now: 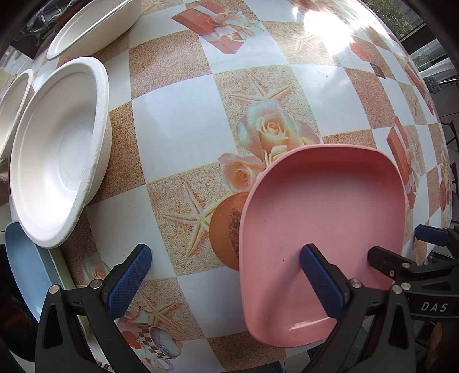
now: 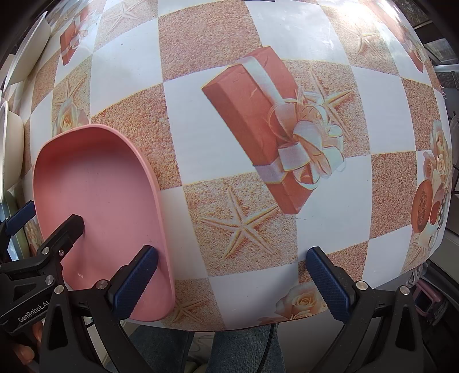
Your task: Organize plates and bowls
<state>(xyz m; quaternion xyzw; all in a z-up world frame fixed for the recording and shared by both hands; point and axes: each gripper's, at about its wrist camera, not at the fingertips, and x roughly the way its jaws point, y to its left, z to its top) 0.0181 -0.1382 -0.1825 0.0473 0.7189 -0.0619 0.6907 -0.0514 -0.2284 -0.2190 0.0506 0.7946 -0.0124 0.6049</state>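
A pink plate (image 1: 324, 229) lies on the patterned table near its front edge; it also shows in the right wrist view (image 2: 97, 200). My left gripper (image 1: 226, 281) is open, its right finger over the plate's near part. My right gripper (image 2: 232, 281) is open, its left finger at the plate's right rim. A white bowl (image 1: 60, 155) sits at the left, with another white bowl (image 1: 94, 25) behind it and a third white bowl (image 1: 13, 100) at the far left edge. A blue plate (image 1: 25, 264) lies below the bowl.
The table's front edge (image 2: 243, 324) runs just before the right gripper. A cream bowl (image 2: 14, 143) stands at the left edge of the right wrist view. The person's legs show below the table.
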